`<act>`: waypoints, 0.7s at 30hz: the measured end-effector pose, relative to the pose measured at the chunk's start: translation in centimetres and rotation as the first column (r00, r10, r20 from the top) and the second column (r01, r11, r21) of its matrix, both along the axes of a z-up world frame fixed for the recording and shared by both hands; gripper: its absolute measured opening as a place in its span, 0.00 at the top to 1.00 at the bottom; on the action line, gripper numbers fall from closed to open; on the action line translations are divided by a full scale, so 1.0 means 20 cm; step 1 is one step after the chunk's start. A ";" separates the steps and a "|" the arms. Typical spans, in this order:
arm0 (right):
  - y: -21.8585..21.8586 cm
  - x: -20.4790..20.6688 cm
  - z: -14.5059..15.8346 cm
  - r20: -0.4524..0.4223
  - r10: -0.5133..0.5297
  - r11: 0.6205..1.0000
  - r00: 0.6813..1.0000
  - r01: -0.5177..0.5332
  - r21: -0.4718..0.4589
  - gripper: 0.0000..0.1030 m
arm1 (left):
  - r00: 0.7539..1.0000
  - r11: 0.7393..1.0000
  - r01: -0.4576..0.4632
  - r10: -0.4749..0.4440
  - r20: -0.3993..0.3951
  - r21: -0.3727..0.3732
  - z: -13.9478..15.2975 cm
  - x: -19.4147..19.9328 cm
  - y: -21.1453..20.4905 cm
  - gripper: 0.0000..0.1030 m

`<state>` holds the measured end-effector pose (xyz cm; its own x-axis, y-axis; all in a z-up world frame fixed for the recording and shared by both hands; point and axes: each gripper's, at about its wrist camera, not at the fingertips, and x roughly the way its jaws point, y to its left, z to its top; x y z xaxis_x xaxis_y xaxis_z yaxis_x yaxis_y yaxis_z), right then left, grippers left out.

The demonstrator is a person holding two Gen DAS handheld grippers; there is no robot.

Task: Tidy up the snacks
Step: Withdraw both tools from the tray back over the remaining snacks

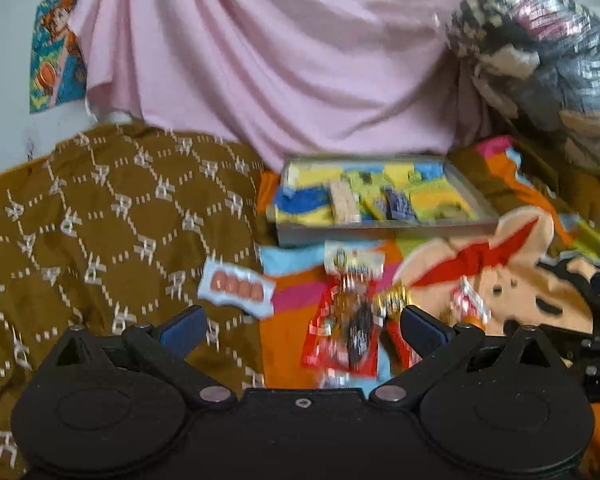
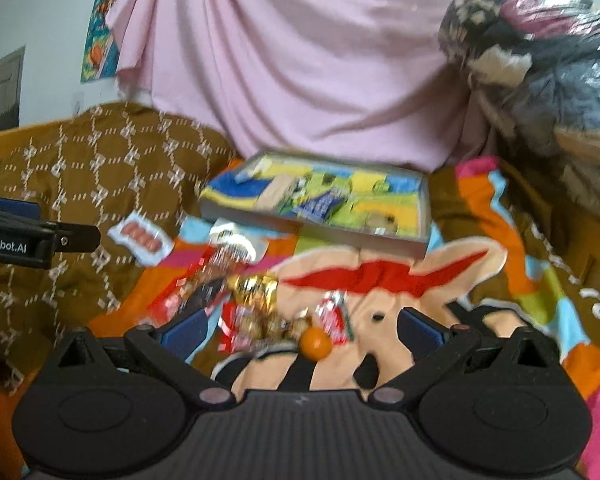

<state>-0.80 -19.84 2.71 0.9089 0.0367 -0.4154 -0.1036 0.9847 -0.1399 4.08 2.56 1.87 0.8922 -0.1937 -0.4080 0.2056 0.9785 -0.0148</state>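
Note:
A shallow grey tray (image 1: 384, 231) (image 2: 312, 236) with a bright yellow, blue and green lining holds a few snack packets. In front of it loose snacks lie on a cartoon blanket: a white packet with orange pieces (image 1: 236, 289) (image 2: 142, 239), a red wrapper (image 1: 346, 328) (image 2: 188, 300), a gold wrapper (image 1: 394, 300) (image 2: 256, 286), a small red-and-white packet (image 1: 470, 300) (image 2: 334, 316) and an orange ball (image 2: 315, 344). My left gripper (image 1: 300, 326) stands open above the red wrapper. My right gripper (image 2: 300, 330) is open over the ball and small packets. Neither holds anything.
A brown patterned cloth (image 1: 100, 220) (image 2: 80, 184) covers the left side. A pink draped sheet (image 1: 280, 60) hangs behind the tray. A clear bag of clothes (image 1: 540, 60) sits at the back right. The left gripper's body (image 2: 36, 240) shows at the left edge of the right wrist view.

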 end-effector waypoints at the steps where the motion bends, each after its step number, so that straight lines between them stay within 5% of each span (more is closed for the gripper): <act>1: 0.00 0.00 -0.02 -0.015 0.002 1.000 1.000 -0.002 -0.001 0.00 | 1.000 1.000 0.005 -0.005 -0.016 0.009 -0.02 0.00 0.00 0.01; 21: -0.01 0.04 -0.16 -0.171 -0.039 0.999 0.985 0.034 -0.028 0.00 | 0.979 0.995 0.094 -0.087 -0.184 0.033 -0.17 0.09 -0.06 0.01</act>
<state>0.03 -20.04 -0.51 0.8247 -0.0073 -0.5655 -0.0922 0.9848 -0.1472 5.88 1.30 -1.52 0.7816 -0.2497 -0.5717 0.2910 0.9565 -0.0199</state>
